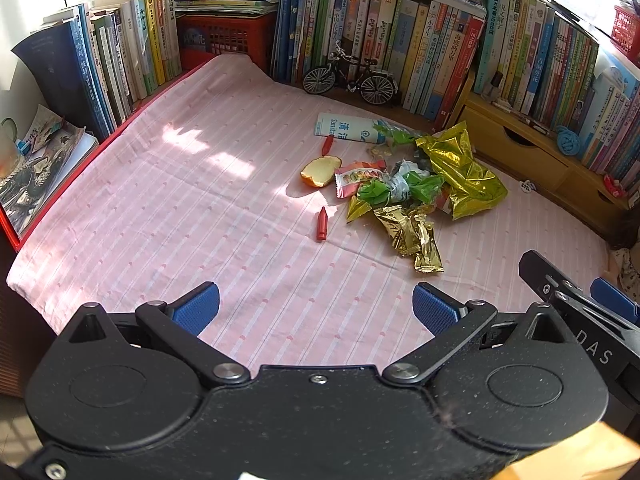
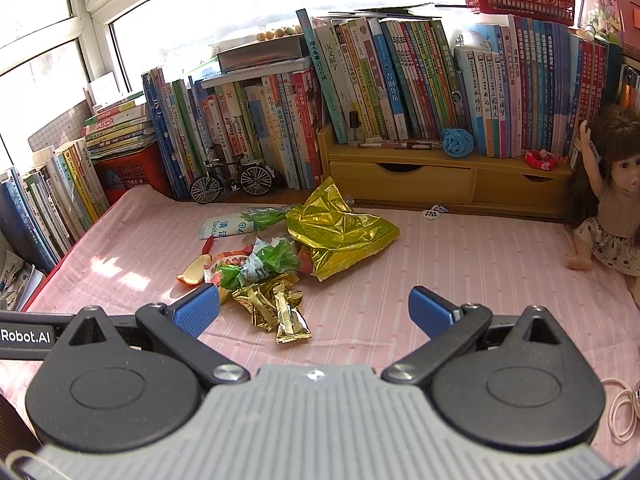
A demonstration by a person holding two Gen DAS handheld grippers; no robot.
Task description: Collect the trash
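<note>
A heap of trash lies on the pink striped cloth (image 1: pixel 200 208): a crumpled gold foil bag (image 1: pixel 460 168) (image 2: pixel 340 232), small gold wrappers (image 1: pixel 416 236) (image 2: pixel 280 308), green wrappers (image 1: pixel 400 190) (image 2: pixel 276 260), a white-blue packet (image 1: pixel 348 128) (image 2: pixel 220 228), a fruit slice (image 1: pixel 320 170) (image 2: pixel 194 270) and two red crayon-like pieces (image 1: pixel 321 224). My left gripper (image 1: pixel 316 308) stands open, short of the heap with bare cloth between its pads. My right gripper (image 2: pixel 314 306) is open too, with the small gold wrappers between its blue pads (image 2: pixel 200 308).
Rows of books (image 2: pixel 360 92) wall the back and left. A model bicycle (image 1: pixel 348 78) (image 2: pixel 232 182), a red crate (image 1: pixel 224 36) and a wooden drawer unit (image 2: pixel 440 180) stand behind the heap. A doll (image 2: pixel 608 200) sits at the right. Rubber bands (image 2: pixel 624 412) lie near my right gripper.
</note>
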